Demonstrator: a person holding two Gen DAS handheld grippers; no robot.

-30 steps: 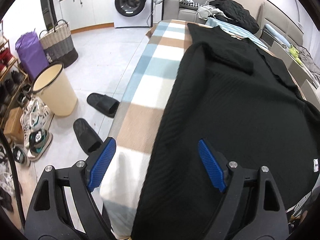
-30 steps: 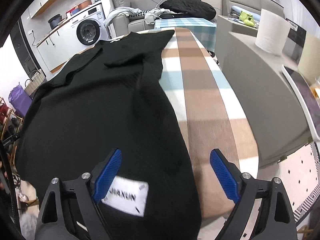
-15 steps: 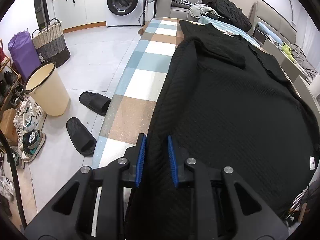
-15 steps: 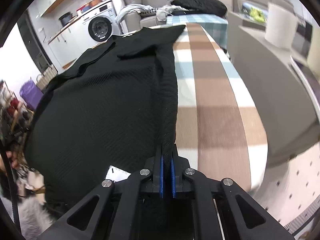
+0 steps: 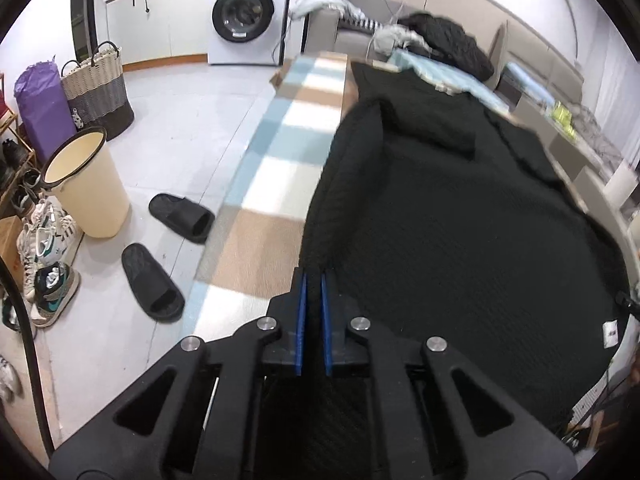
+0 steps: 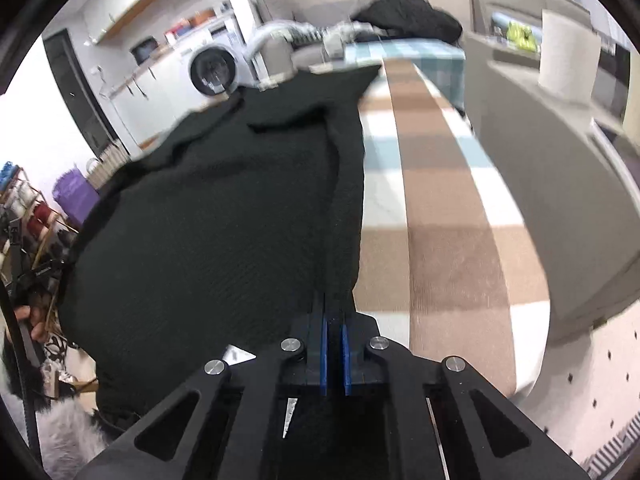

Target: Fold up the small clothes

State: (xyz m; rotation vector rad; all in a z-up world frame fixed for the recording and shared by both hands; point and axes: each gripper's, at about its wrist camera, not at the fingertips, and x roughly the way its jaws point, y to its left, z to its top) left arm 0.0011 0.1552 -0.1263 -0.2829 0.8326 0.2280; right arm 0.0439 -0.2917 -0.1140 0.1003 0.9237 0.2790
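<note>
Already clamped: left gripper (image 5: pixel 313 280) pinched on the near left edge of the black knit garment (image 5: pixel 460 220), blue pads (image 5: pixel 303 320) nearly together with a thin fold of fabric between them, jaws having just closed. Likewise the right gripper (image 6: pixel 334 322), shut onto the garment's near right edge (image 6: pixel 224 220).

Spread flat along a long table under a checked cloth (image 5: pixel 276 184) of tan, white and pale blue, hem end nearest, a sleeve folded across the far end. Small white label (image 5: pixel 611 333) showing at the near hem.

Probably light and wholly limp, so prone to sag between the two grips and drag on the cloth underneath; ribbed knit, matte, likely stretchy and not slippery, so a shallow pinch should hold. Best held at the two hem corners, as now, kept taut and level while carried over.

Beyond the table: pale tiled floor, black slippers (image 5: pixel 182 218), cream bin (image 5: pixel 86 184), woven basket (image 5: pixel 98 92), washing machine (image 5: pixel 244 12).
</note>
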